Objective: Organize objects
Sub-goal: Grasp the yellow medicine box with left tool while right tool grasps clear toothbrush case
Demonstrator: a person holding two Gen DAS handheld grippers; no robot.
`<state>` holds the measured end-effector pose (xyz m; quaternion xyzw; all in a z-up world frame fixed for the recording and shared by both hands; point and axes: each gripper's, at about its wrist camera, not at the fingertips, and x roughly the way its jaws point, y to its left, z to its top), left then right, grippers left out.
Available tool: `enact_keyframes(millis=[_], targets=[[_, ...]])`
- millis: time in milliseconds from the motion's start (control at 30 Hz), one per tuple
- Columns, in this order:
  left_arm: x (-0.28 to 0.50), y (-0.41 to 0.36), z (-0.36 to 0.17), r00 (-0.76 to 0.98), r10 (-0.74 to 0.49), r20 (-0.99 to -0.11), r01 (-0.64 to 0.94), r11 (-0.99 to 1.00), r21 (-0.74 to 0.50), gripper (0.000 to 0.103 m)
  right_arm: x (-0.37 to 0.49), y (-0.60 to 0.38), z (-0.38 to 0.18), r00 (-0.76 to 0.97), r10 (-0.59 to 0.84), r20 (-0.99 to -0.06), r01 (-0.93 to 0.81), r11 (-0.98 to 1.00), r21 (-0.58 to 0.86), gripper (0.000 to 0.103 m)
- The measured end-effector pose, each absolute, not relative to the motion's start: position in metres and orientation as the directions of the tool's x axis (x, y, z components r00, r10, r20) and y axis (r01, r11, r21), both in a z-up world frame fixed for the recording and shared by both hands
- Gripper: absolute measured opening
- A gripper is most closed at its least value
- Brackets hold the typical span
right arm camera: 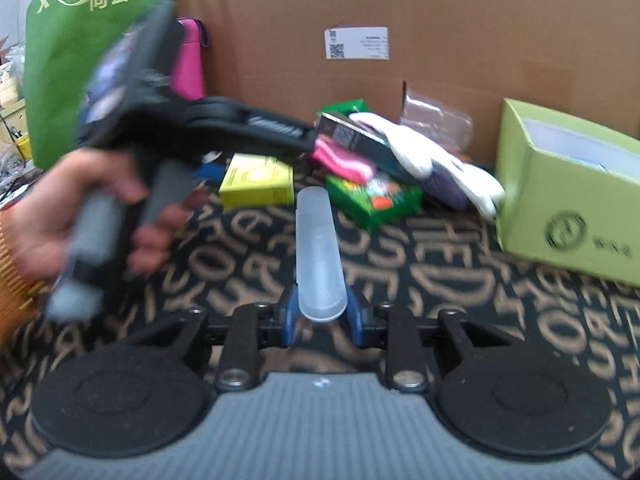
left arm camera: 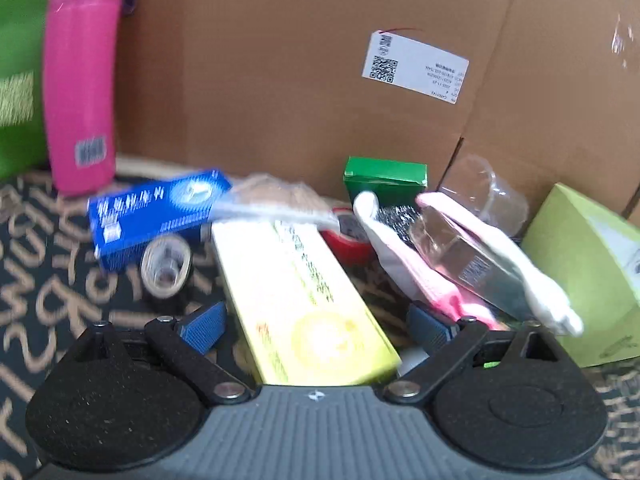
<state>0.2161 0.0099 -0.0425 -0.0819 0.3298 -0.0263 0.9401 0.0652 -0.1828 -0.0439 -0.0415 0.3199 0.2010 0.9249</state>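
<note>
Frosted plastic, the translucent case [right arm camera: 318, 256] sits clamped in the right gripper [right arm camera: 320, 316], pointing to twelve o'clock. The left gripper [left arm camera: 316, 326] gapes wide around the yellow box [left arm camera: 304, 300], gripping nothing. Closing skewed could nudge the box into the clutter; the smooth case might slip.

Bright, even light; motion blur in both fisheye views.
The yellow box [left arm camera: 308, 304] glares white, the person's hand [right arm camera: 80, 216] smears, and the frame corners go dark and curved.

right tongs [right arm camera: 322, 322] clamp frosted tube [right arm camera: 319, 252] | left tongs [right arm camera: 310, 136] among pile | green box [right arm camera: 568, 196] right
</note>
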Motion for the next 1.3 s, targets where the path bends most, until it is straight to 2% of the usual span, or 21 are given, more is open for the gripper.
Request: enact_keyframes(millis=[33, 67, 100, 233, 400, 433, 467, 567, 633, 733, 867, 933, 1300], targets=[[0.219, 0.007, -0.044, 0.780, -0.093, -0.619, 0.003, 0.989, -0.146, 0.098, 0.060, -0.186, -0.042, 0.716, 0.346, -0.606, -0.395, 0.917, 0.056, 0.026], [0.218, 0.007, -0.044, 0.784, -0.084, -0.615, 0.008, 0.992, -0.125, 0.087, 0.056, -0.188, -0.039, 0.719, 0.347, -0.603, -0.392, 0.918, 0.061, 0.026], [0.215, 0.008, -0.044, 0.790, -0.078, -0.608, 0.016, 0.994, -0.106, 0.083, 0.052, -0.190, -0.037, 0.720, 0.349, -0.600, -0.391, 0.918, 0.065, 0.026], [0.185, 0.022, -0.044, 0.778, -0.167, -0.606, 0.117, 0.986, -0.122, 0.079, 0.044, -0.192, -0.032, 0.699, 0.369, -0.612, -0.413, 0.908, 0.075, 0.026], [0.110, 0.041, -0.041, 0.730, -0.278, -0.625, 0.261, 0.958, -0.120, 0.079, 0.031, -0.186, -0.029, 0.661, 0.394, -0.639, -0.471, 0.880, 0.056, 0.027], [0.098, 0.043, -0.041, 0.725, -0.278, -0.630, 0.262, 0.958, -0.120, 0.079, 0.031, -0.184, -0.028, 0.664, 0.393, -0.637, -0.478, 0.877, 0.043, 0.030], [0.087, 0.046, -0.040, 0.731, -0.268, -0.628, 0.249, 0.961, -0.121, 0.079, 0.031, -0.182, -0.028, 0.671, 0.386, -0.633, -0.479, 0.878, 0.027, 0.037], [0.074, 0.048, -0.039, 0.769, -0.207, -0.605, 0.182, 0.978, -0.103, 0.090, 0.039, -0.174, -0.028, 0.694, 0.358, -0.624, -0.475, 0.880, -0.024, 0.042], [0.080, 0.044, -0.040, 0.785, -0.166, -0.596, 0.153, 0.986, -0.072, 0.091, 0.048, -0.168, -0.030, 0.688, 0.364, -0.629, -0.485, 0.874, -0.025, 0.042], [0.096, 0.038, -0.042, 0.765, -0.145, -0.628, 0.132, 0.989, -0.067, 0.091, 0.060, -0.161, -0.035, 0.667, 0.379, -0.642, -0.507, 0.862, -0.017, 0.042], [0.096, 0.033, -0.046, 0.760, -0.158, -0.631, 0.149, 0.987, -0.067, 0.091, 0.072, -0.153, -0.040, 0.653, 0.379, -0.656, -0.515, 0.857, -0.017, 0.041], [0.093, 0.033, -0.046, 0.758, -0.181, -0.627, 0.167, 0.983, -0.082, 0.086, 0.075, -0.151, -0.042, 0.647, 0.379, -0.661, -0.519, 0.855, -0.017, 0.041], [0.090, 0.028, -0.049, 0.768, -0.173, -0.617, 0.169, 0.983, -0.065, 0.087, 0.082, -0.144, -0.044, 0.641, 0.385, -0.664, -0.519, 0.855, -0.005, 0.041]])
